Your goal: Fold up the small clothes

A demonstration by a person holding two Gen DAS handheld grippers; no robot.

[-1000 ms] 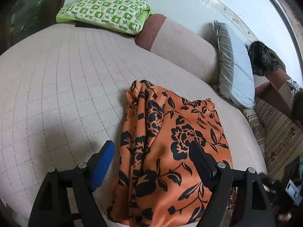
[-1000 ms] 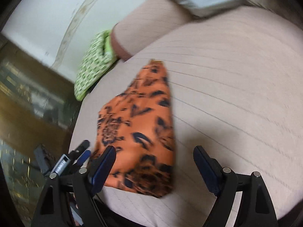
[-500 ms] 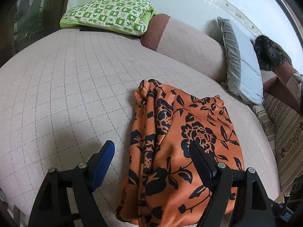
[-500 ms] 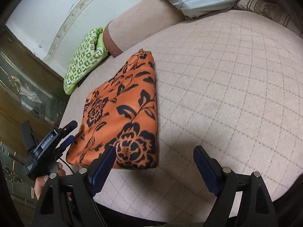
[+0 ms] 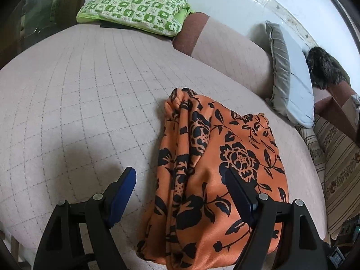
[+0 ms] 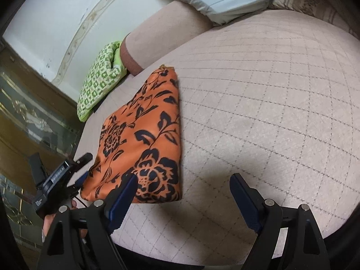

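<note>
An orange garment with a black flower print (image 5: 216, 175) lies folded on the quilted beige sofa seat (image 5: 78, 94); its left side is bunched in pleats. My left gripper (image 5: 180, 191) is open and empty, hovering over the garment's near left edge. In the right wrist view the garment (image 6: 146, 139) lies flat at the left. My right gripper (image 6: 182, 195) is open and empty, just in front of the garment's near right corner. The left gripper's body (image 6: 60, 184), held by a hand, shows at the garment's far side.
A green patterned pillow (image 5: 137, 9) lies at the back left, a grey-blue cushion (image 5: 290, 76) against the backrest (image 5: 229, 54) at the right, with a dark furry thing (image 5: 324, 67) beyond. A striped cover (image 5: 337, 171) lies at the right. The seat's front edge is near both grippers.
Both grippers have drawn back a little from the garment and steadied. The right wrist view has swung so the garment now sits flat at left. Both stay open.
</note>
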